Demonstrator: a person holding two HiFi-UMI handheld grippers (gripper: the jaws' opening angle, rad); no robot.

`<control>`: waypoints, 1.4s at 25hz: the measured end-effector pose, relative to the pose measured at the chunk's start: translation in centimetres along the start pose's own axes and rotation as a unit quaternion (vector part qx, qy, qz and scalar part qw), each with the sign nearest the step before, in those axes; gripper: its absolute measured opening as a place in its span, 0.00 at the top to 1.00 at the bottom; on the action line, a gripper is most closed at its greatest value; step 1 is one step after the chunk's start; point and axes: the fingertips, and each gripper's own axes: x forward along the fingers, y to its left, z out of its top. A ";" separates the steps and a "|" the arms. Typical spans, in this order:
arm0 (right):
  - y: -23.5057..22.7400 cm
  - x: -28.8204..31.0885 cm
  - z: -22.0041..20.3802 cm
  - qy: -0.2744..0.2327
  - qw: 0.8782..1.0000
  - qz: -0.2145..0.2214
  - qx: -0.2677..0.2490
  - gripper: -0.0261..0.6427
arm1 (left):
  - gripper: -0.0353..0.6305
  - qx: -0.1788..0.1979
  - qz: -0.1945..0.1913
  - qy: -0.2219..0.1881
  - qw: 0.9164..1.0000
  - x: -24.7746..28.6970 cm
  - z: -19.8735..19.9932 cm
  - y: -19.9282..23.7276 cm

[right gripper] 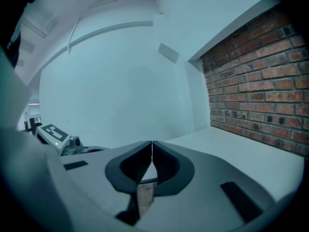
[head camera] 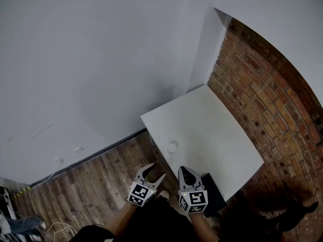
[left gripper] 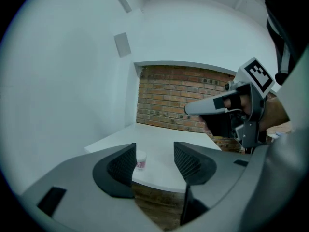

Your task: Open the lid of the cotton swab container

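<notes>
Head view, catalogue of the scene, largest item first.

1. White wall (head camera: 91, 59): plain, fills the left and upper frame, and meets the floor along a dark skirting line.
2. Brick wall (head camera: 272, 95): runs down the right side and borders the table's far-right edge.
3. Wood floor (head camera: 91, 185): open boards lie to the left of the table and in front of it, and both grippers are held over this strip.
4. White table (head camera: 222, 135): square, set into the corner. Its near edge faces the person and is free. Most of the top is bare.
5. Dark box-shaped item (head camera: 214, 198): sits low at the table's near corner, just beside the right gripper.
6. Left gripper (head camera: 154, 174): held on a forearm reaching up from the bottom edge, pointing toward the table and tilted slightly down, short of the near edge. In the left gripper view its jaws (left gripper: 154, 161) stand wide apart with nothing gripped.
7. Right gripper (head camera: 185, 171): alongside the left one, in a similar pose. In the right gripper view its jaws (right gripper: 152, 149) are pressed together and empty.
8. Cotton swab container (head camera: 172, 146): small and white, upright on the table close to the near edge, lid on. The left gripper view shows it (left gripper: 140, 159) framed between the jaws, well beyond them and untouched.
</notes>
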 end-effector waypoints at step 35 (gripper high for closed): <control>-2.5 6.0 -2.4 0.066 0.996 -0.059 0.009 0.93 | 0.45 0.015 -0.064 0.024 0.998 12.4 -8.1 5.5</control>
